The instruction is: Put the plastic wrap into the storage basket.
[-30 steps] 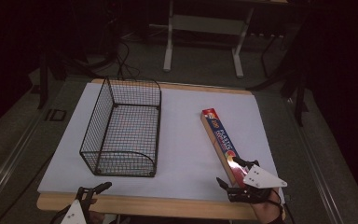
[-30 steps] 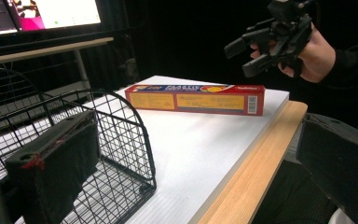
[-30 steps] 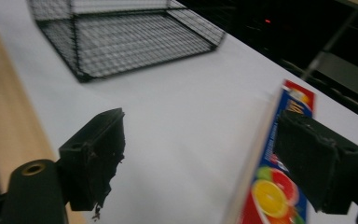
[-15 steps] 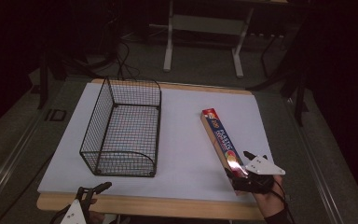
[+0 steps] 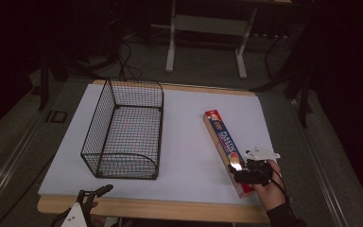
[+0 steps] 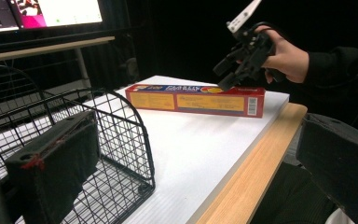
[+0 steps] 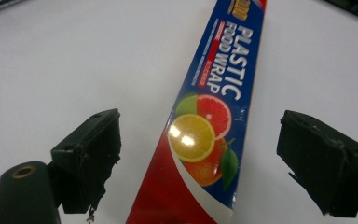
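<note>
Approach step: the right gripper (image 5: 240, 174) is hovering over the near end of the plastic wrap box (image 7: 204, 140), jaws spread wide and empty, having just been opening. The box is lying directly beneath and between them. Next, probably lowering and closing.

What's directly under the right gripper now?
The plastic wrap box lies flat on the white table, between the open right gripper. The table beneath the box is covered.
</note>
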`<action>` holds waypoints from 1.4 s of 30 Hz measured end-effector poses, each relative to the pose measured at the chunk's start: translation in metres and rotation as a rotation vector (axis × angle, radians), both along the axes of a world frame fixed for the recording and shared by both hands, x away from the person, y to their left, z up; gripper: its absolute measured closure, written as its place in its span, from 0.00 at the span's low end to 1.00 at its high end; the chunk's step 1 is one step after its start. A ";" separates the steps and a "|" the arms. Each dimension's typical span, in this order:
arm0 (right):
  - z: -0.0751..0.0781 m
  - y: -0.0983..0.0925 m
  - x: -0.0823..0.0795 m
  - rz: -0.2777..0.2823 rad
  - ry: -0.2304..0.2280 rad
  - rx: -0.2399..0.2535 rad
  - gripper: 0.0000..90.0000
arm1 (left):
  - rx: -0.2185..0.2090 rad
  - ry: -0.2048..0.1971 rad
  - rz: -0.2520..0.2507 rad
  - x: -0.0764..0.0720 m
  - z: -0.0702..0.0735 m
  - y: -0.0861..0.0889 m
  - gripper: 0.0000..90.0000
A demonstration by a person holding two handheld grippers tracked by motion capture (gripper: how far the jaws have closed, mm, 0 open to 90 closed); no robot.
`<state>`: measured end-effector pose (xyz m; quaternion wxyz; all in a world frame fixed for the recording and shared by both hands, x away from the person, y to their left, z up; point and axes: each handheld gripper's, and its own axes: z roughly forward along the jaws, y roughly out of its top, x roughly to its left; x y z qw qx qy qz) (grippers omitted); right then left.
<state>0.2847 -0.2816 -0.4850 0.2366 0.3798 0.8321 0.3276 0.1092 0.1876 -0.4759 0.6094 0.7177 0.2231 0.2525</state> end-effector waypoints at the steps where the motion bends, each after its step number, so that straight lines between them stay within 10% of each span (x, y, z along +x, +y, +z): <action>1: -0.001 0.001 0.003 -0.007 0.009 -0.003 0.15 | 0.002 0.001 0.000 0.000 0.000 0.000 0.00; 42: 0.001 0.038 0.090 -0.223 0.378 -0.158 0.17 | 0.014 0.007 -0.011 0.000 0.000 -0.001 0.00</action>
